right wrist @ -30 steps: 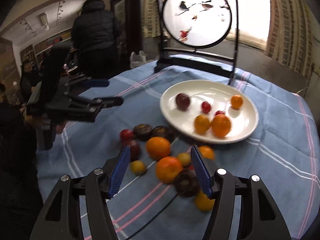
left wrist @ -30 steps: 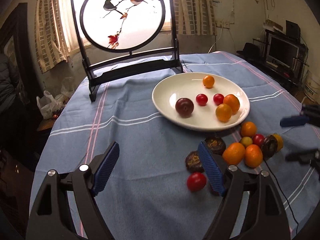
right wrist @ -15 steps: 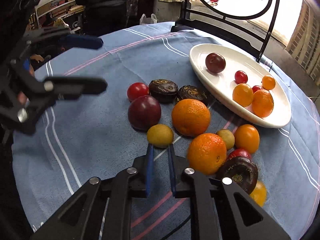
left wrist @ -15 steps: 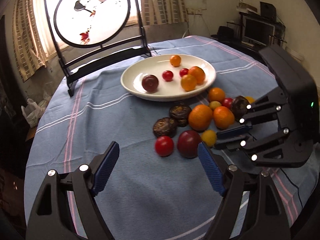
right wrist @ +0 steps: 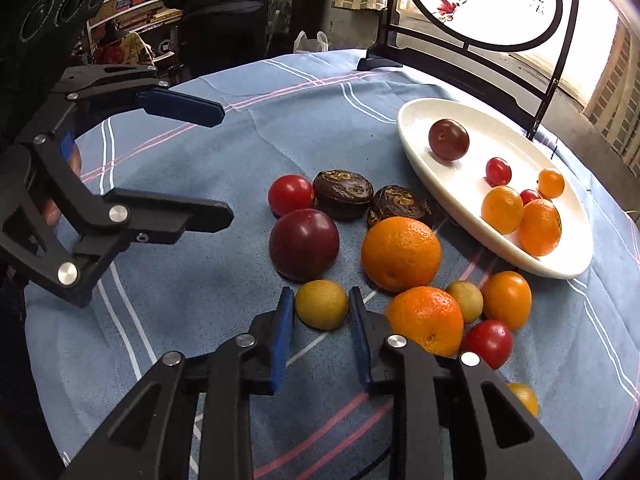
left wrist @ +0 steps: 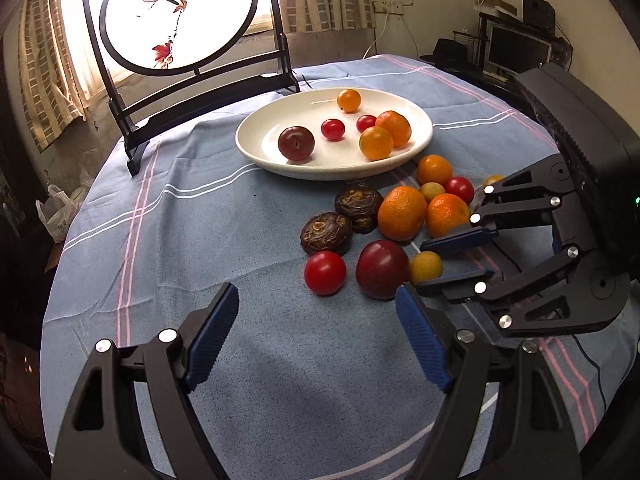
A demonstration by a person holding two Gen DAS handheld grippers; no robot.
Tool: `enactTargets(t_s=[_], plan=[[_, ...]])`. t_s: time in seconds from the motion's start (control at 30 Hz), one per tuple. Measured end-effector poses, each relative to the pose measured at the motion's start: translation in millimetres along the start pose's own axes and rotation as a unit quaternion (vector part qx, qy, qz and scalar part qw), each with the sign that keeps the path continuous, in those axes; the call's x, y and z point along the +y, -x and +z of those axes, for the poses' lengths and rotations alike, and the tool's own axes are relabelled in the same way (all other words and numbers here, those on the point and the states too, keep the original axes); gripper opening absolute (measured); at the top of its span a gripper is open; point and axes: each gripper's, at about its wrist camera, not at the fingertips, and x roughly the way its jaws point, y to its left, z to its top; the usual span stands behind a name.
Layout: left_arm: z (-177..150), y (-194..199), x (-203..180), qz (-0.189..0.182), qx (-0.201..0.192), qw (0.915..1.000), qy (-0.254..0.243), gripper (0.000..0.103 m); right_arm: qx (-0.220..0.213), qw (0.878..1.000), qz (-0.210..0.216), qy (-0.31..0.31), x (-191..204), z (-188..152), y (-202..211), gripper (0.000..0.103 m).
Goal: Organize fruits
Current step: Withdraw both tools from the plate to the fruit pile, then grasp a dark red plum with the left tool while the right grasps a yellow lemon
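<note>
Your right tongs [right wrist: 320, 312] are clamped on the small yellow fruit [right wrist: 321, 304], which sits on the surface [right wrist: 200, 280] just in front of the dark plum [right wrist: 304, 244]. Your left tongs [left wrist: 316, 336] hang wide, holding nothing, short of the red tomato [left wrist: 325, 272], with the white plate [left wrist: 260, 152] well beyond.
</note>
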Motion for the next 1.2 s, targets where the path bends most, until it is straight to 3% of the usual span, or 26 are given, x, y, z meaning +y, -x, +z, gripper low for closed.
enactTargets(t_s=[0.2,0.33,0.43,0.53,0.63,0.7,0.8,1.03,1.2], plan=[[7.3,-9.2,-33.4,-0.037,-0.004,0.9982,-0.047,0.078,-0.017,0.999,0.007,-0.028,-18.6,-12.7,27.0,0.027],[13.5,-30.0,-52.5,-0.056,0.016,0.9960,-0.068,0.062,-0.029,0.998,0.001,-0.056,-33.2,-24.2,45.5,0.028],[17.1,-42.5,-53.1,-0.027,0.026,0.9971,-0.066,0.062,-0.032,0.998,0.001,-0.061,-36.5,-30.0,49.2,0.028],[19.6,-47.6,-50.8,-0.021,0.028,0.9972,-0.065,0.061,-0.031,0.998,0.002,-0.060,-37.6,-32.3,45.9,0.028],[20.5,-52.7,-54.1,0.005,0.026,0.9963,-0.081,0.055,-0.031,0.998,0.003,-0.063,-38.4,-32.8,42.1,0.028],[22.7,-55.1,-52.4,0.018,0.023,0.9963,-0.081,0.043,-0.032,0.997,0.004,-0.066,-38.0,-33.5,41.8,0.028],[26.3,-52.8,-42.8,-0.004,0.025,0.9982,-0.055,0.038,-0.036,0.997,0.004,-0.067,-37.4,-34.5,44.7,0.028],[33.1,-18.6,-36.0,-0.018,-0.022,0.9989,-0.037,0.038,-0.051,0.996,-0.001,-0.078,-44.2,-33.7,55.5,0.027],[60.5,6.2,-22.5,-0.018,-0.067,0.9976,-0.006,0.038,-0.082,0.993,-0.012,-0.083,-55.0,-19.6,74.1,0.027]])
